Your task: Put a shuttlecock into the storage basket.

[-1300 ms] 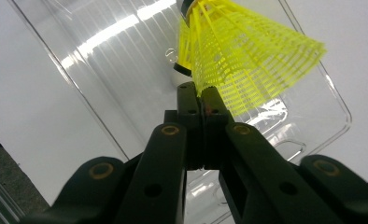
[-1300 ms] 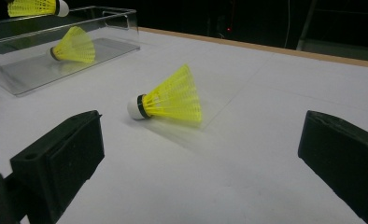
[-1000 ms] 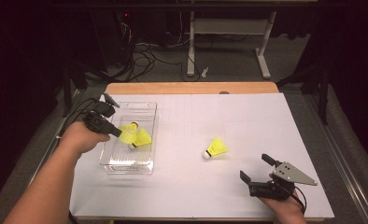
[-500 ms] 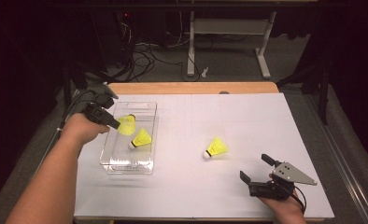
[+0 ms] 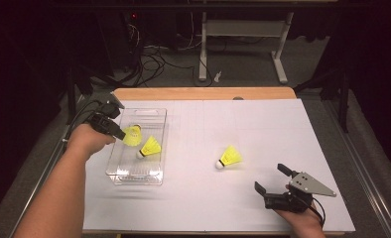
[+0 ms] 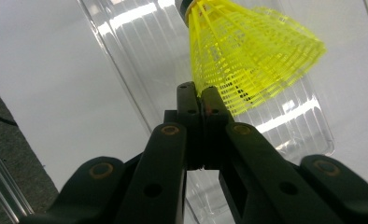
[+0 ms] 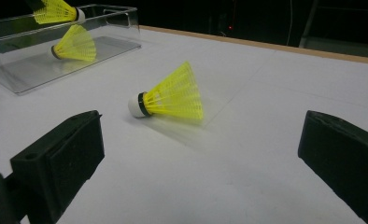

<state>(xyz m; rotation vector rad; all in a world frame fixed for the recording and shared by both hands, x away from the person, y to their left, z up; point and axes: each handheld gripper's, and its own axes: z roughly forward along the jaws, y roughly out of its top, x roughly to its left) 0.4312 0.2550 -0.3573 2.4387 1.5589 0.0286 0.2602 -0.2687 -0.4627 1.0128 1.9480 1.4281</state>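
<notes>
My left gripper [image 5: 115, 130] is clamped on the skirt edge of a yellow shuttlecock [image 5: 132, 135], jaws pinched right together on the mesh, holding it over the near-left part of the clear plastic box [image 5: 156, 115]. In the left gripper view the jaw tips bite the rim of the shuttlecock's netted skirt [image 6: 247, 51], with the cork end pointing away from me toward the top of the picture and the ribbed box floor beneath it.

A second shuttlecock [image 5: 149, 147] lies on its side inside the box, just beside the one I'm holding, apart from it.

My right gripper [image 5: 275, 181] rests at the near right of the white table [image 5: 283, 124], jaws spread wide with nothing between them. Looking along it, the two black jaws frame a third shuttlecock [image 7: 170, 96] lying on its side on the white surface, white cork to the left, skirt fanning right. From above that one [image 5: 229, 157] sits between the box and my right hand, well apart from both.
</notes>
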